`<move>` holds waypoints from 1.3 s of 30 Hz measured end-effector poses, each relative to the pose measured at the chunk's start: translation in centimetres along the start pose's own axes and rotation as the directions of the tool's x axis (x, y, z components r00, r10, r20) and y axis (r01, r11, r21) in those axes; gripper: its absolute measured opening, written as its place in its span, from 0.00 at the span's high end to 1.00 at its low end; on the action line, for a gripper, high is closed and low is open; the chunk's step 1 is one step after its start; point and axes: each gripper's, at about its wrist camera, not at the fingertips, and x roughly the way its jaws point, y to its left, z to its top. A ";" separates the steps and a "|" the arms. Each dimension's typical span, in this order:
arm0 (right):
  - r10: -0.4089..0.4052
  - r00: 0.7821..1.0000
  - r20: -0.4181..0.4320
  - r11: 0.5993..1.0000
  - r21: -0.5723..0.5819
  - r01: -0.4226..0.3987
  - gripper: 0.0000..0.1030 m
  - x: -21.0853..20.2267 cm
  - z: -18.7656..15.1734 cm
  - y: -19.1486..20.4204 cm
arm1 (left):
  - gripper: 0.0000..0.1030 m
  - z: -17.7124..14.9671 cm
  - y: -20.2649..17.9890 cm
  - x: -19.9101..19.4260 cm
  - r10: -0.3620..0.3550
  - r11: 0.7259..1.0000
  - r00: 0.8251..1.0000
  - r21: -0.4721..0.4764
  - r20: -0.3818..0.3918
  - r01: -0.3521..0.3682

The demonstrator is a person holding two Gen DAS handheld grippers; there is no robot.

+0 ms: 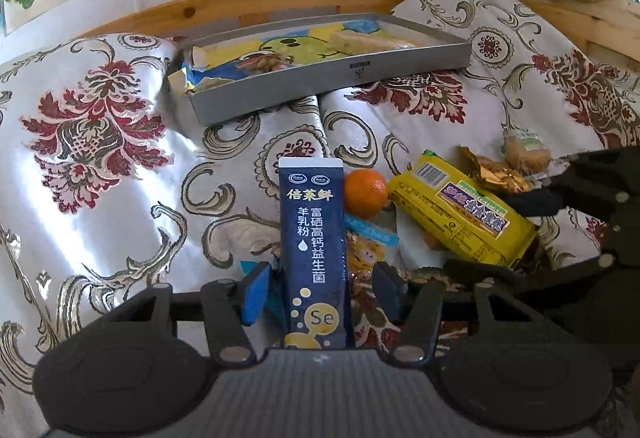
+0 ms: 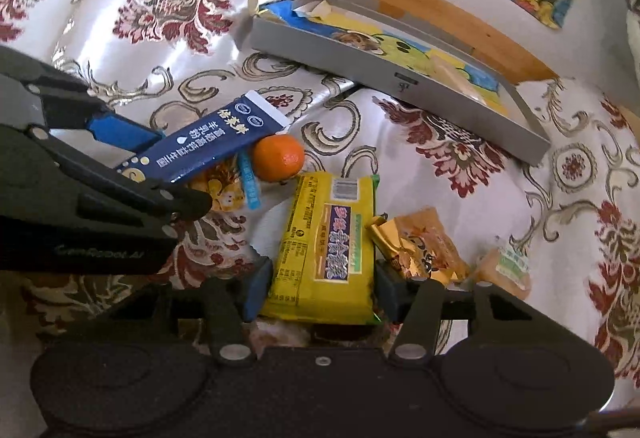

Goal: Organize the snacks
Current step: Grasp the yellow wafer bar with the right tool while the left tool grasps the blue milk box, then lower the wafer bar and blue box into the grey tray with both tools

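The left tool (image 1: pixel 316 288) is straddling a slim navy foil sachet (image 1: pixel 314 250), pads apart, not clamping; it looks light, slick and bendable, best pinched mid-length. The right tool (image 2: pixel 320 288) is bracketing, unclenched, a crinkly yellow plastic snack pack (image 2: pixel 326 246). Both are lying mid-bed on a soft floral bedspread (image 1: pixel 100 166), near a shallow grey tray (image 1: pixel 332 78) by the wooden headboard (image 1: pixel 256 0).

We see a silvery floral brocade bedcover (image 1: pixel 100 198) carrying a shallow grey metal tray (image 1: pixel 320 78), a small orange mandarin (image 1: pixel 365 193) and wrapped snacks.
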 end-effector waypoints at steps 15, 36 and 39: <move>-0.015 1.000 0.019 0.997 -0.081 0.016 0.44 1.0 -0.1 0.4 | 0.42 0.3 0.4 0.5 0.006 1.000 1.000 -0.009 -0.007 -0.006; -0.006 0.999 0.051 0.992 -0.124 0.012 0.52 -0.6 -0.8 0.1 | 0.70 1.0 0.3 -0.5 0.029 0.999 1.000 -0.031 0.000 -0.029; -0.005 0.998 0.063 0.991 -0.135 0.014 0.52 -1.1 -1.0 0.0 | 0.70 1.2 -0.1 -1.0 0.035 0.999 0.999 -0.021 0.014 -0.035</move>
